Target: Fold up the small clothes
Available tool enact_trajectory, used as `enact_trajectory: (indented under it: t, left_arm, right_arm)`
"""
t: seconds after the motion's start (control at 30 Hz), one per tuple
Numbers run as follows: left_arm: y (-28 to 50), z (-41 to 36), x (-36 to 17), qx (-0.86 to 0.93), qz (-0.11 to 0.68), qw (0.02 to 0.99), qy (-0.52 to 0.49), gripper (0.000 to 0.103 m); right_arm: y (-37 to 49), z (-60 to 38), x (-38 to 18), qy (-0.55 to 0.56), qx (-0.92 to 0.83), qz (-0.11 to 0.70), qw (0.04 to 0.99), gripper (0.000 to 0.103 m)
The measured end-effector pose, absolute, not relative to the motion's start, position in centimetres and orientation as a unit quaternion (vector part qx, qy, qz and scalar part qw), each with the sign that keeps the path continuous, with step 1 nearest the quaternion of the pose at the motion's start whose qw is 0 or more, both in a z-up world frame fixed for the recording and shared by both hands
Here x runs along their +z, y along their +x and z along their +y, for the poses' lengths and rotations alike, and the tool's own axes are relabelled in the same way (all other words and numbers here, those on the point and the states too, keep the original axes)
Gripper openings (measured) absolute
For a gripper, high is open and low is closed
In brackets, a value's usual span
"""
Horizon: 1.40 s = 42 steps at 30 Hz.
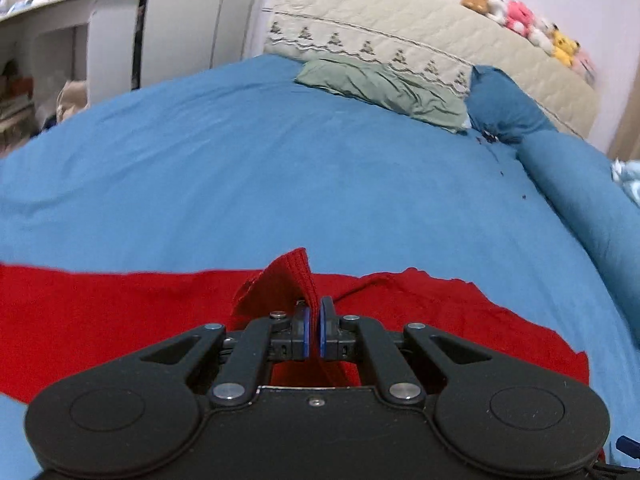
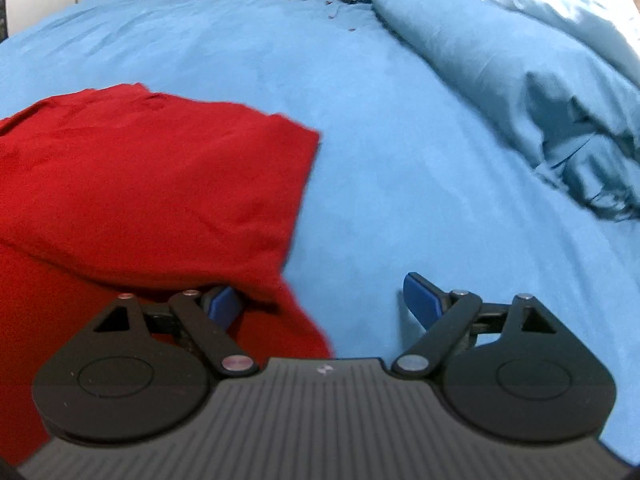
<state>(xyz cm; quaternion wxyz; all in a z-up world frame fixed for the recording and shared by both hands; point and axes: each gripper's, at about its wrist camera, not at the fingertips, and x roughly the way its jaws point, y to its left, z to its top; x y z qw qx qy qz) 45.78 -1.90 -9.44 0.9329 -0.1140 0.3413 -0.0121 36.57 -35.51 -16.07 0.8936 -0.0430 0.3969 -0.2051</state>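
Observation:
A red garment (image 1: 120, 312) lies spread on the blue bed sheet (image 1: 260, 184). My left gripper (image 1: 315, 316) is shut on a ribbed red edge of it, and a flap of cloth (image 1: 288, 280) stands up above the blue pads. In the right wrist view the red garment (image 2: 152, 176) lies at the left, partly folded over itself. My right gripper (image 2: 324, 300) is open, low over the sheet (image 2: 400, 160). Its left finger (image 2: 224, 300) touches the garment's right edge and its right finger (image 2: 420, 300) is over bare sheet.
A green pillow (image 1: 384, 88) and a blue pillow (image 1: 504, 104) lie at the quilted headboard (image 1: 400, 28), with plush toys (image 1: 524, 20) on top. A rumpled blue duvet (image 2: 520, 80) lies along the right. White shelves (image 1: 60, 40) stand at the left.

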Motion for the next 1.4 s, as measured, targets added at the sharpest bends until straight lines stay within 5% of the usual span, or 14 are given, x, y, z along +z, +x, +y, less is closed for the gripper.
enact_trajectory:
  t: [0.3, 0.47, 0.7, 0.97, 1.17, 1.4]
  left_arm:
    - [43.4, 1.1, -13.0, -0.002, 0.417, 0.906, -0.076, 0.013]
    - [41.7, 2.3, -13.3, 0.014, 0.444, 0.895, -0.045, 0.042]
    - [42.1, 0.1, -8.1, -0.036, 0.387, 0.921, 0.010, 0.066]
    - [45.4, -3.3, -11.0, -0.087, 0.415, 0.906, 0.010, 0.067]
    - [44.6, -3.2, -11.5, -0.104, 0.413, 0.905, 0.023, 0.067]
    - [45.5, -3.4, -13.6, -0.087, 0.450, 0.889, 0.009, 0.067]
  right_arm:
    - [34.9, -38.3, -16.1, -0.008, -0.192, 0.410, 0.891, 0.100]
    - [35.2, -38.7, -15.2, -0.033, -0.163, 0.425, 0.890, 0.100]
    - [34.9, -36.6, -10.2, 0.048, -0.063, 0.377, 0.923, 0.102]
    - [37.9, -34.6, -16.3, 0.075, -0.057, 0.419, 0.903, 0.101]
    - [36.7, -34.8, -13.4, 0.077, -0.039, 0.388, 0.918, 0.102]
    - [44.9, -35.6, -14.1, 0.050, -0.038, 0.379, 0.923, 0.103]
